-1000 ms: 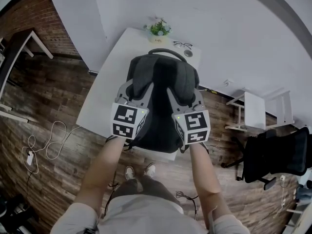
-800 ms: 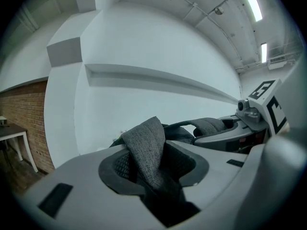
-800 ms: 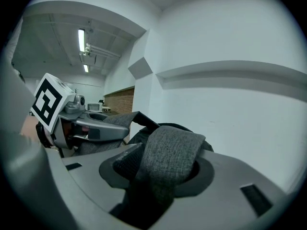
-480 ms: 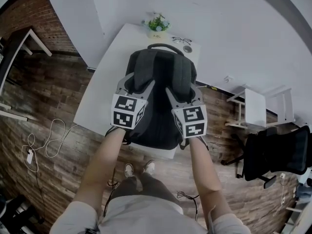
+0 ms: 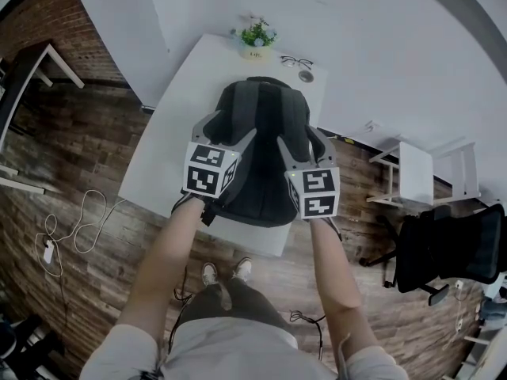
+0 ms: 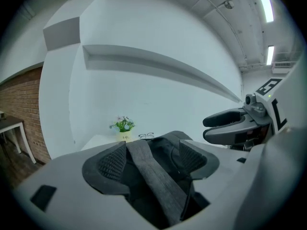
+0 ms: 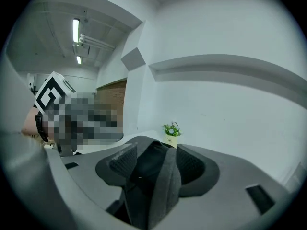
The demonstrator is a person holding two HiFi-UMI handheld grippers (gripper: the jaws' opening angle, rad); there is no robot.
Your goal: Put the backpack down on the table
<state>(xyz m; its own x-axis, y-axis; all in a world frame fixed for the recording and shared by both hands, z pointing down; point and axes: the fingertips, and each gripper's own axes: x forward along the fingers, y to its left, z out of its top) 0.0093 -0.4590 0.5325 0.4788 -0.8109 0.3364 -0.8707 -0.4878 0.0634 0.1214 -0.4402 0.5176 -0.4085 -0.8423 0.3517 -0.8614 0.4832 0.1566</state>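
While the backpack [image 5: 265, 157] lies flat, the pot label [image 5: 255, 52] blurs.

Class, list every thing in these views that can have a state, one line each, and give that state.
backpack: lying on the table, straps facing up
left gripper: open, jaws have just been opening, shoulder strap loose between them
right gripper: open, jaws have just been opening, other strap loose between them
potted plant: upright
glasses: lying on the table
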